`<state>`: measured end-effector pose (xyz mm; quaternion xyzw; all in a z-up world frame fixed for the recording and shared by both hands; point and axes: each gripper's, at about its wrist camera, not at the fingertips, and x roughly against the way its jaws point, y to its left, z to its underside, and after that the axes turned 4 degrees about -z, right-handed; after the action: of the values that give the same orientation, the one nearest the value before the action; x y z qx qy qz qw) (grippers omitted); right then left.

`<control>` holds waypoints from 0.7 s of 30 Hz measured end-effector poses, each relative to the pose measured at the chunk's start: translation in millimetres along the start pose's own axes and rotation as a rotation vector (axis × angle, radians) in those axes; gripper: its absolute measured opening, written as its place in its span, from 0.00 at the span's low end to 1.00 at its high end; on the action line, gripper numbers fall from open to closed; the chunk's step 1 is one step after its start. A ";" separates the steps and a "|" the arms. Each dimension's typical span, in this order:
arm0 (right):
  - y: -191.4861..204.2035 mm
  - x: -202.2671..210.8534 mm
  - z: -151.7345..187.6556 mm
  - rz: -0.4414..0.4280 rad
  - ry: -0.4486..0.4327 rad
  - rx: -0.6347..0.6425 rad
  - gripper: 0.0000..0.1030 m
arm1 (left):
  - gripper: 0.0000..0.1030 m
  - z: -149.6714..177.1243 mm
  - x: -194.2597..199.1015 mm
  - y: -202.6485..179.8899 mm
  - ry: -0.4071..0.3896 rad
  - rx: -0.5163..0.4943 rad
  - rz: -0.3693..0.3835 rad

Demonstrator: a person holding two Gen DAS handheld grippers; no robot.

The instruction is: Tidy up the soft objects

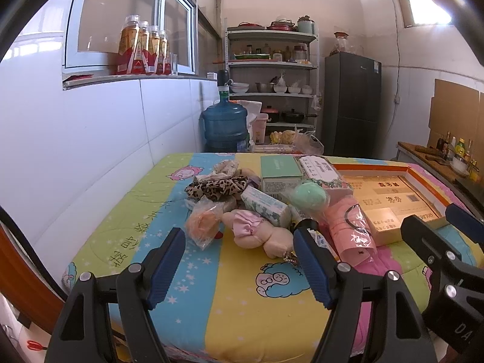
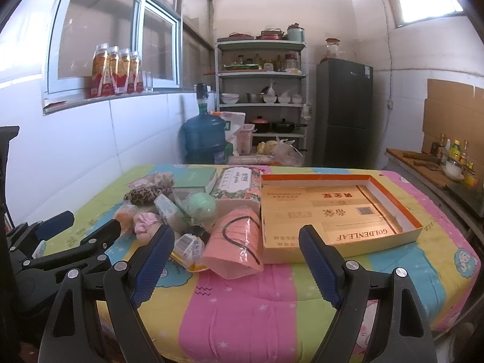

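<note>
A heap of soft things lies on the striped cloth: a leopard scrunchie, a bagged orange puff, a beige plush toy with a pink bow, a green ball, a tissue pack and a pink bagged item. My left gripper hovers open just short of the plush toy, nothing between its fingers. My right gripper stands open before the pink bagged item, apart from it. A shallow orange-rimmed box lined with gold cartons sits to the right.
A mint box and a flowered tissue pack lie behind the heap. A white tiled wall runs along the left. Beyond the table stand a blue water jug, a metal shelf and a dark fridge. The other gripper shows at right.
</note>
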<state>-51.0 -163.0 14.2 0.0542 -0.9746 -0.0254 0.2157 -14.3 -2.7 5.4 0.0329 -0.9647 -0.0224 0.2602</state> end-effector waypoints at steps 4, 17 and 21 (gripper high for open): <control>0.4 -0.4 1.2 -0.004 0.001 -0.002 0.83 | 0.72 0.5 -0.6 -0.5 0.000 0.001 0.000; 0.8 -1.3 1.3 -0.004 0.003 -0.002 0.83 | 0.72 3.0 -3.5 -2.3 0.004 -0.004 -0.006; 1.2 -1.3 1.1 -0.007 0.001 0.000 0.83 | 0.72 3.3 -3.8 -3.2 0.005 -0.004 -0.006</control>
<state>-50.4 -161.6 12.7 0.0576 -0.9743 -0.0263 0.2162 -12.6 -5.5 0.4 0.0351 -0.9640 -0.0252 0.2624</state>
